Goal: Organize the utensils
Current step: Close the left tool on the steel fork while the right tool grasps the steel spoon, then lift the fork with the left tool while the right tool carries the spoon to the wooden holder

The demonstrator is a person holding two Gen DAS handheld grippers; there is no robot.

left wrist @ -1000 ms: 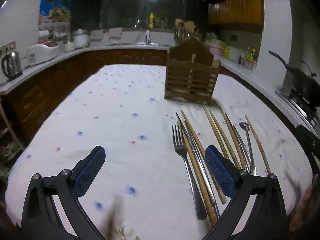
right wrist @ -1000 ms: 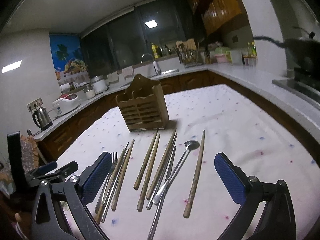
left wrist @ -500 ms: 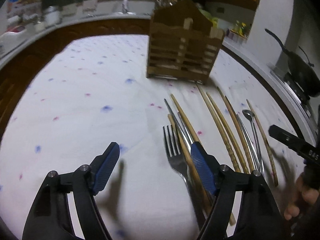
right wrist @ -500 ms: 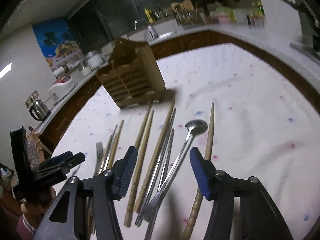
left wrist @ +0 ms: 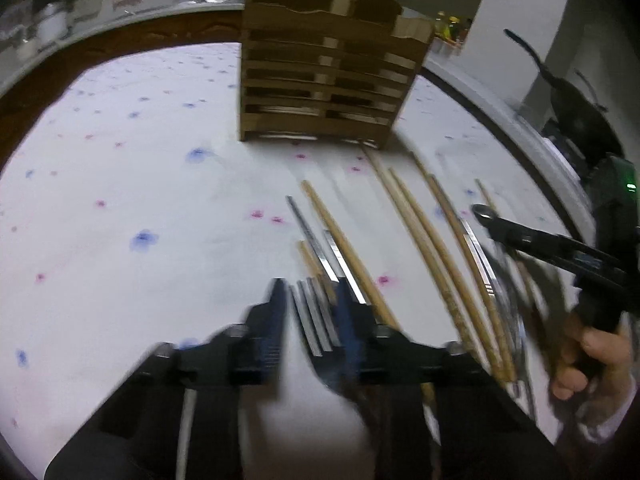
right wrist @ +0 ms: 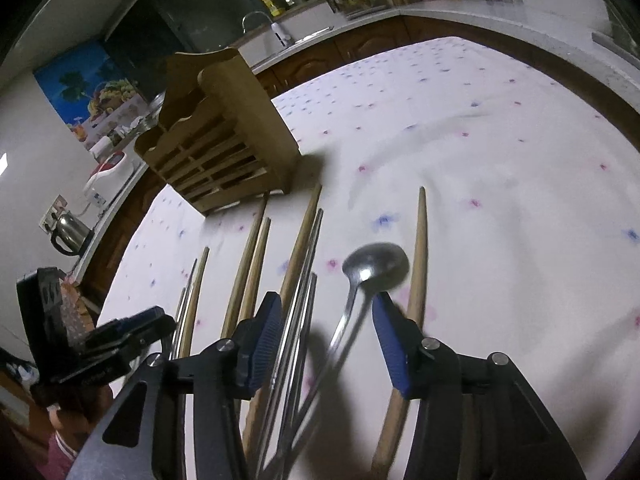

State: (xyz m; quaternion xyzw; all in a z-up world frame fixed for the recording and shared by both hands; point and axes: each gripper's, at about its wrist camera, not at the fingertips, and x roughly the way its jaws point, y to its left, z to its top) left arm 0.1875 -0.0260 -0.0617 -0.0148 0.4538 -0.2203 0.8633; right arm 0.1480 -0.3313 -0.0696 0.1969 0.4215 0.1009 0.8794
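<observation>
A steel fork lies on the flowered cloth, its tines between the blue pads of my left gripper. The jaws are closing; a thin strip of cloth still shows beside the tines. My right gripper is closing too, straddling the steel spoon handle and metal chopsticks without pressing them. Wooden chopsticks lie in a row alongside. The wooden slatted holder stands upright just beyond the utensils. The right gripper shows at the left wrist view's right edge, held by a hand.
A dark pan sits on the stove to the right of the table. A kettle and a rice cooker stand on the counter at the left. Bare cloth stretches left of the fork and right of the spoon.
Both grippers have dropped and tilted down toward the row of utensils. Their jaws have narrowed from wide open, the left around the fork, the right around the spoon handle.
</observation>
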